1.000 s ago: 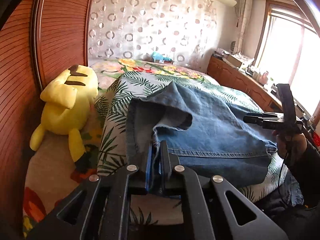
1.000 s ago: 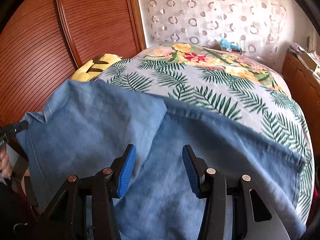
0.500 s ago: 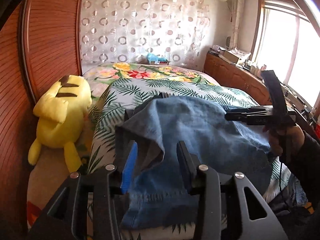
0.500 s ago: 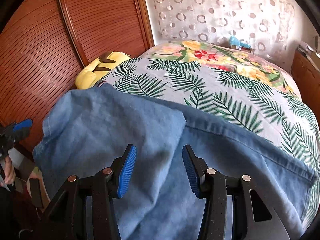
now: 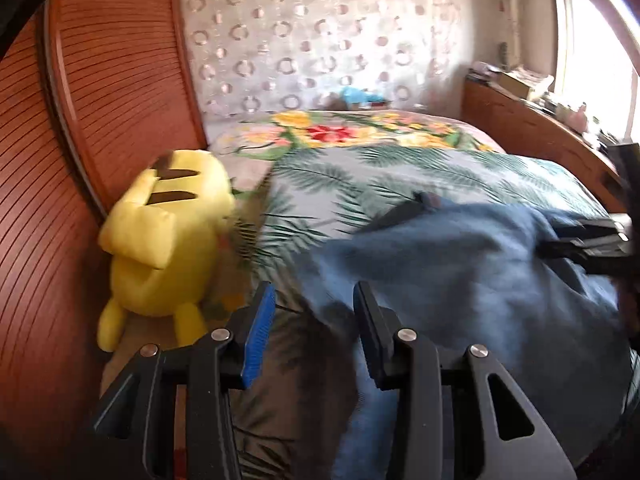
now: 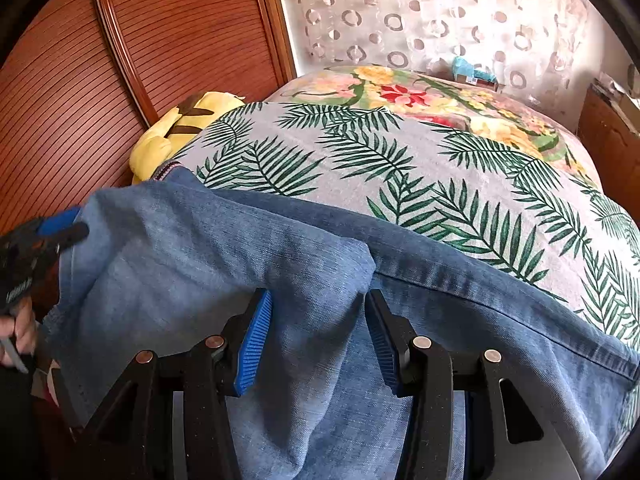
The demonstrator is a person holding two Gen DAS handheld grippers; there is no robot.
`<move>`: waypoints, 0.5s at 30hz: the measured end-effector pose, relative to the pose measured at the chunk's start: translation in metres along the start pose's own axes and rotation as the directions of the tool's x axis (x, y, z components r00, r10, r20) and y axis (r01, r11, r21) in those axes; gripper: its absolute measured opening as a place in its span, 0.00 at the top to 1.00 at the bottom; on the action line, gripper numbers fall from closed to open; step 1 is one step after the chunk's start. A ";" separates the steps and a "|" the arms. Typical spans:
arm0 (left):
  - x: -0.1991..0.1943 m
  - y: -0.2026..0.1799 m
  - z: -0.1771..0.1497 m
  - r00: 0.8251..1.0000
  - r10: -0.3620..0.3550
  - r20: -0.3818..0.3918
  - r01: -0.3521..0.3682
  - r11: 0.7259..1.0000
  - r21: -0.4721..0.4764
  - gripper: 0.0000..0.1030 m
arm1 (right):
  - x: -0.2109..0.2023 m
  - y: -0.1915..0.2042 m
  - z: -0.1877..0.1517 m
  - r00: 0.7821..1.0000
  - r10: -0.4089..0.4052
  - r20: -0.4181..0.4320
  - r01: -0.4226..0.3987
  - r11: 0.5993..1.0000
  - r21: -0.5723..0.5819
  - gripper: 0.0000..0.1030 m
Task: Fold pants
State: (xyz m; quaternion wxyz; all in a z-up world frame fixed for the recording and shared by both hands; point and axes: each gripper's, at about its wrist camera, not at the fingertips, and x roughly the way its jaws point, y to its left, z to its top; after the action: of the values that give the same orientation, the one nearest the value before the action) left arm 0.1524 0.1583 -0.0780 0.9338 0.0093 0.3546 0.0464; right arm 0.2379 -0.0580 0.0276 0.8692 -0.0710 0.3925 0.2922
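Blue denim pants [image 6: 224,264] lie folded over on the near edge of the bed, and show blurred in the left wrist view [image 5: 460,280]. My left gripper [image 5: 314,320] is open and empty, above the pants' left edge. It also shows at the left in the right wrist view [image 6: 52,228]. My right gripper [image 6: 318,328] is open, its jaws either side of a fold of denim without pinching it. It shows at the right in the left wrist view [image 5: 588,240].
The bed carries a palm-leaf cover [image 6: 440,168] and a floral blanket [image 6: 420,92] behind it. A yellow plush toy [image 5: 168,236] sits between bed and wooden wardrobe [image 5: 80,160]. A wooden cabinet [image 5: 532,136] runs along the right under the window.
My left gripper has let go of the denim edge, opened, and swung left and back. The pants now lie loose on the bed. My right gripper stayed open and shifted slightly.
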 end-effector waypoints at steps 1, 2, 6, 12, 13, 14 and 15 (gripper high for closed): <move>0.000 0.005 0.001 1.000 0.010 0.003 -0.010 1.000 -0.006 0.59 | -0.001 0.000 -0.001 1.000 -0.003 0.003 0.003 1.000 0.002 0.51; -0.001 0.010 0.003 1.000 0.017 0.007 -0.017 1.000 -0.013 0.59 | -0.001 -0.001 -0.002 1.000 0.000 0.005 0.000 1.000 0.005 0.51; -0.016 0.013 0.003 0.999 -0.034 0.041 0.035 0.999 -0.029 0.59 | -0.011 -0.002 -0.005 1.000 -0.007 0.027 0.007 1.000 0.008 0.51; -0.033 -0.007 0.002 0.989 -0.123 0.082 0.123 0.992 0.003 0.55 | -0.045 -0.009 -0.024 0.996 -0.030 0.084 0.031 1.000 -0.005 0.51; -0.034 -0.012 0.002 0.987 -0.138 0.081 0.138 0.990 0.012 0.52 | -0.050 -0.011 -0.029 0.995 -0.033 0.091 0.034 0.999 -0.004 0.51; -0.034 -0.018 0.001 0.984 -0.161 0.076 0.160 0.987 0.023 0.39 | -0.057 -0.014 -0.033 0.994 -0.038 0.099 0.038 0.999 -0.004 0.51; -0.035 -0.023 0.001 0.980 -0.182 0.078 0.180 0.983 0.028 0.22 | -0.064 -0.017 -0.039 0.993 -0.044 0.109 0.045 0.999 -0.004 0.51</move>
State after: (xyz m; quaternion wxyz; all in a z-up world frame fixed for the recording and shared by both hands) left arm 0.1286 0.1322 -0.0552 0.9475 -0.0113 0.3167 -0.0427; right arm 0.1889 -0.1145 0.0461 0.8954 -0.0662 0.3418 0.2776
